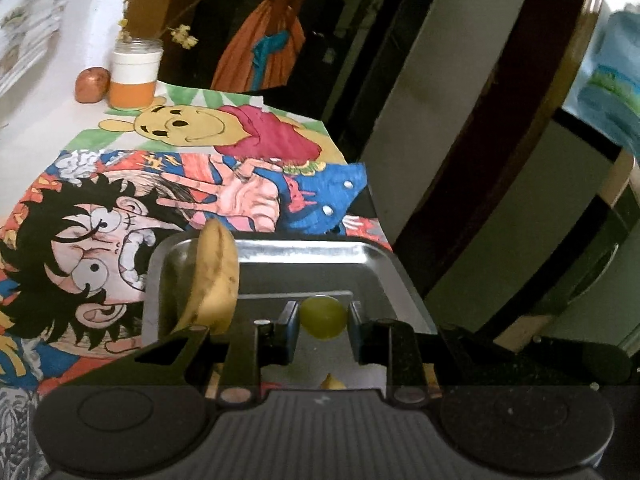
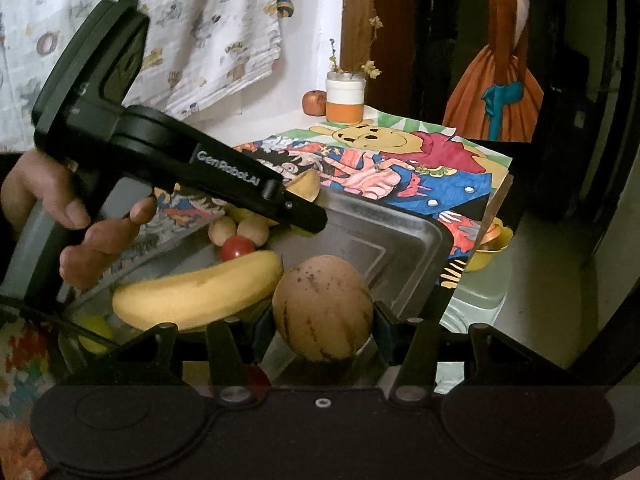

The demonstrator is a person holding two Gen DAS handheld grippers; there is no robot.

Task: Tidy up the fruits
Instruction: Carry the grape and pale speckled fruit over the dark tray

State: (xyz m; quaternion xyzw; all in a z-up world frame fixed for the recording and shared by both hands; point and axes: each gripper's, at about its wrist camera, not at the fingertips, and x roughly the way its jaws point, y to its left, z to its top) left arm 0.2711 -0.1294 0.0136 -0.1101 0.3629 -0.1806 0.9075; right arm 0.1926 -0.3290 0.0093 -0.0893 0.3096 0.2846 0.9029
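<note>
Bright cartoon drawings point(image 1: 168, 184) cover the surface in the left wrist view, with dark furniture behind. At the far corner stand an orange-and-white jar point(image 1: 134, 74) holding dried flower stems and a small reddish fruit point(image 1: 92, 85) just beside it. A shiny metal tray point(image 1: 280, 252) lies near the camera. The left gripper point(image 1: 323, 318) hovers over the tray, its fingers point(image 1: 289, 320) pinching a small green grape point(image 1: 323, 317). A spotted banana point(image 1: 214, 276) leans at the tray's left side. In the right wrist view, a patterned white cloth point(image 2: 180, 28) hangs on the wall behind the same surface. The right gripper point(image 2: 323, 316) is closed on a tan, striped oval fruit point(image 2: 323, 308), its fingers pressing both sides, just above the tray point(image 2: 400, 240). Inside the tray lie a yellow banana point(image 2: 196, 292), a red tomato point(image 2: 237, 249) and two small tan fruits point(image 2: 240, 230). A person's hand point(image 2: 80, 224) holds the left gripper point(image 2: 308, 220) above the tray's far side.
</note>
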